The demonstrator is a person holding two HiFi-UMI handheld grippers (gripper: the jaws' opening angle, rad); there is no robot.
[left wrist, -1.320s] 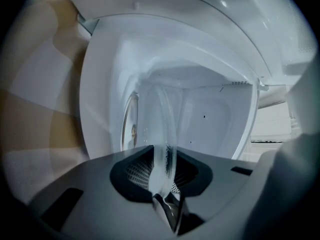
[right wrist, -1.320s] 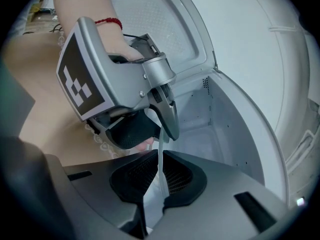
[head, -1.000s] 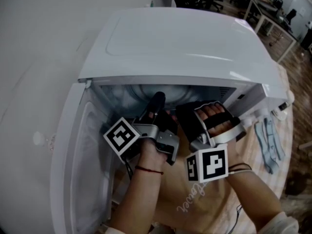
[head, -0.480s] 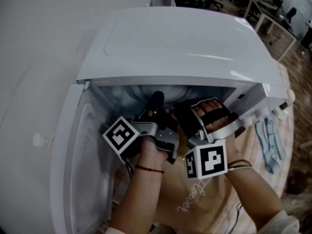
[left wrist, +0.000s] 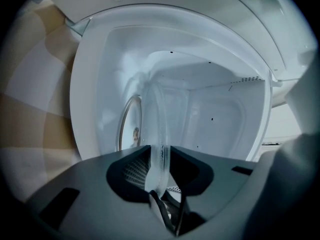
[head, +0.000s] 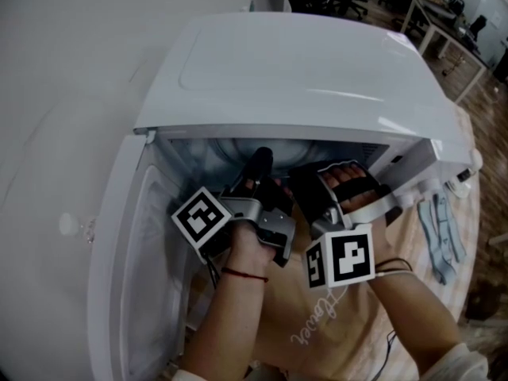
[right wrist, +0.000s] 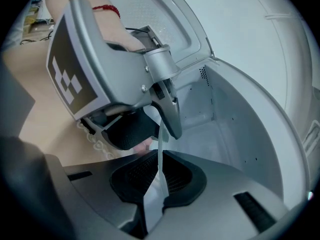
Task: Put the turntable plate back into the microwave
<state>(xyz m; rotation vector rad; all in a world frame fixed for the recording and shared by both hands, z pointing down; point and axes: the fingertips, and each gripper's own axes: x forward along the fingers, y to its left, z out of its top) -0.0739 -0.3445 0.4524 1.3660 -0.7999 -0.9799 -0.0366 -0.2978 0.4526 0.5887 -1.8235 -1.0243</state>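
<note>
Turntable plate (left wrist: 160, 154) inside microwave (head: 317, 70), pinched in right fingers (right wrist: 132, 176), left fingers (left wrist: 131, 171) just loosening on it

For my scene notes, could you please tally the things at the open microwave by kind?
microwave: 1
plate: 1
grippers: 2 (left gripper, whose jaws have just been opening a little with the plate's rim between them; right gripper, also on the rim)
Total: 4
</note>
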